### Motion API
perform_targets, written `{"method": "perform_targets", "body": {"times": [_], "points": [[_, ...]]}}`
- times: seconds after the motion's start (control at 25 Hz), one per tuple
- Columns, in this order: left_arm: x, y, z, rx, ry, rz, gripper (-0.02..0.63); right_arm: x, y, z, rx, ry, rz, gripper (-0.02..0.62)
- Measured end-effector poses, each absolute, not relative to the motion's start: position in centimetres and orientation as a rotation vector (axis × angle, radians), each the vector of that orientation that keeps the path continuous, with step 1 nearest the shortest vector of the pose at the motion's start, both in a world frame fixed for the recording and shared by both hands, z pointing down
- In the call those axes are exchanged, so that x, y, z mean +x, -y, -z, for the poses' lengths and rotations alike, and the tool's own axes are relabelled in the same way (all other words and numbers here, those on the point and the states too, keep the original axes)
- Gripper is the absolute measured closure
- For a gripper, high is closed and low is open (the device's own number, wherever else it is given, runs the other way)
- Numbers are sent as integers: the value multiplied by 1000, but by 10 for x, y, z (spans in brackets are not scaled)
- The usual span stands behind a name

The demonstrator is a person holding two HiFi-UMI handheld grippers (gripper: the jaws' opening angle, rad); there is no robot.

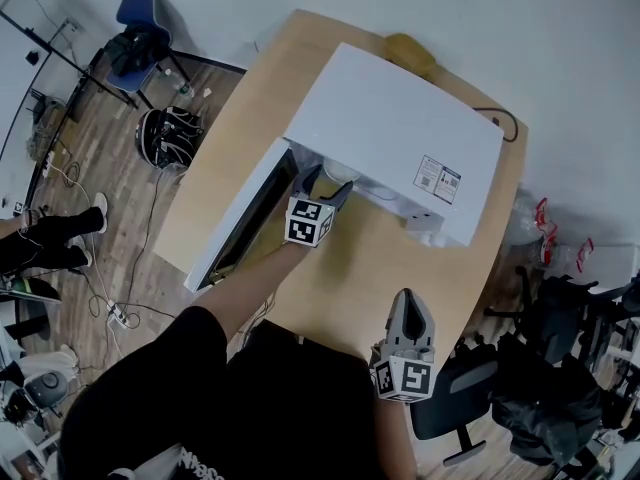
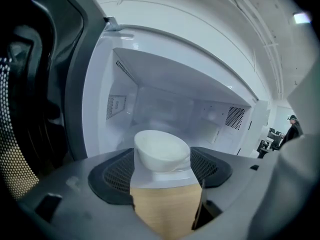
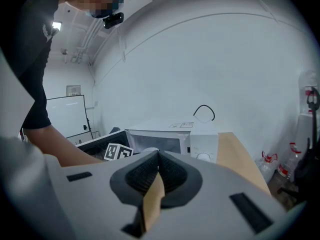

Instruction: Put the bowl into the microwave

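The left gripper (image 2: pixel 162 160) has its jaws apart to the width of the bowl (image 2: pixel 161 149). The pads appear to press on the bowl's two sides at centre frame. The bowl is at the front lip of the microwave (image 2: pixel 165 79), over the white cavity floor, with bare counter (image 2: pixel 165 209) just below it in the frame. It looks slightly tilted.

In my judgement, the main risk is letting go here. So close to the lip, the bowl could tip back out onto the counter or get in the way of the door (image 2: pixel 35 84). A smooth, round bowl held by its sides could also slip if the grip loosens while it is pushed in.

The open door fills the left of the frame, near the left jaw, so drifting that way would knock it. The cavity roof hangs above and a vented wall stands at the right. The middle and back of the cavity look free.

The right gripper (image 3: pixel 157 161) has its jaws together on nothing. In the head view it is at the lower right, well apart from the microwave.
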State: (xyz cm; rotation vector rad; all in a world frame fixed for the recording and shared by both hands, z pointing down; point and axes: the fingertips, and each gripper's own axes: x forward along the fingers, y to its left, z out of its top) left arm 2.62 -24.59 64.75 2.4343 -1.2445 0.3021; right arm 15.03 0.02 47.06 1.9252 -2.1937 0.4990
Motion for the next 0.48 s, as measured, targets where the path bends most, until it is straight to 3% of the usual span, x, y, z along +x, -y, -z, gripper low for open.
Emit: {"method": "perform_targets", "body": {"times": [0.32, 0.44, 0.48], "points": [[26, 233, -637, 2523, 1228, -332, 262, 160, -2, -480, 1929, 2178, -550, 535], [23, 227, -631, 2565, 1229, -351, 380, 169, -7, -483, 1961, 2142, -594, 535], [21, 227, -631, 2564, 1234, -357, 391, 170, -8, -482, 1968, 2137, -599, 535]]}}
